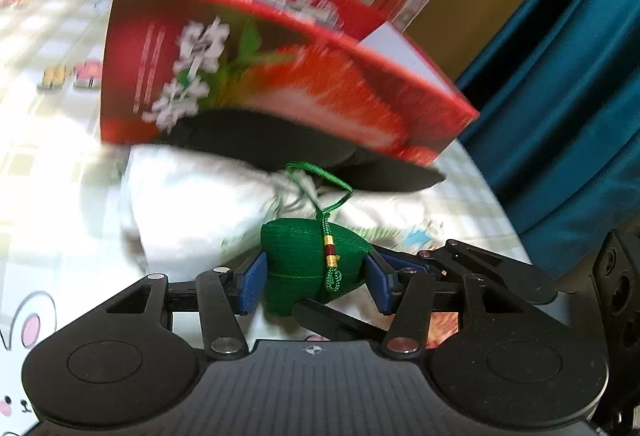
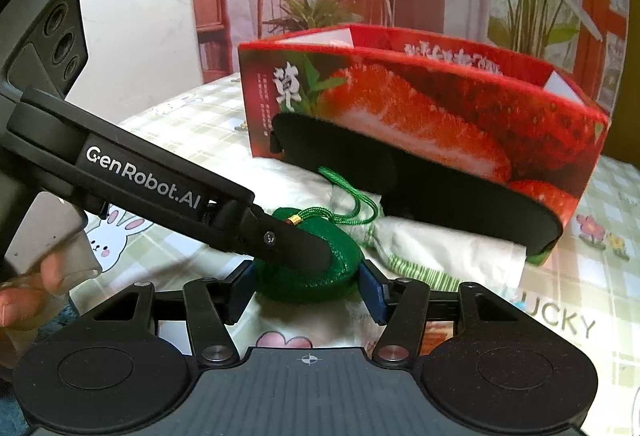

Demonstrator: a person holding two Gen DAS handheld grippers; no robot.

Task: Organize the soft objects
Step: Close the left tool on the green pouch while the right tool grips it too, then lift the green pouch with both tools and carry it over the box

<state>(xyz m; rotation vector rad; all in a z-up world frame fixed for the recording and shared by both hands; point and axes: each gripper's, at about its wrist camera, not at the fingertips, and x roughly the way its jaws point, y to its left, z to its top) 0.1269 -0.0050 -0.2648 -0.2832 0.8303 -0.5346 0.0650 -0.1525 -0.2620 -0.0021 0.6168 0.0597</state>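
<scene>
Green pouch [image 1: 298, 264] before open strawberry box [image 1: 280, 83]

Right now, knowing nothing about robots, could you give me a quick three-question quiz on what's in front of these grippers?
1. True or false: the green pouch already lies inside the red strawberry box.
2. What does the left gripper clamp? A) green pouch B) white cloth C) blue cup
3. Fill in: the black pad leans against the ____ of the box.

Key: 1 false; 2 A; 3 front.
</scene>
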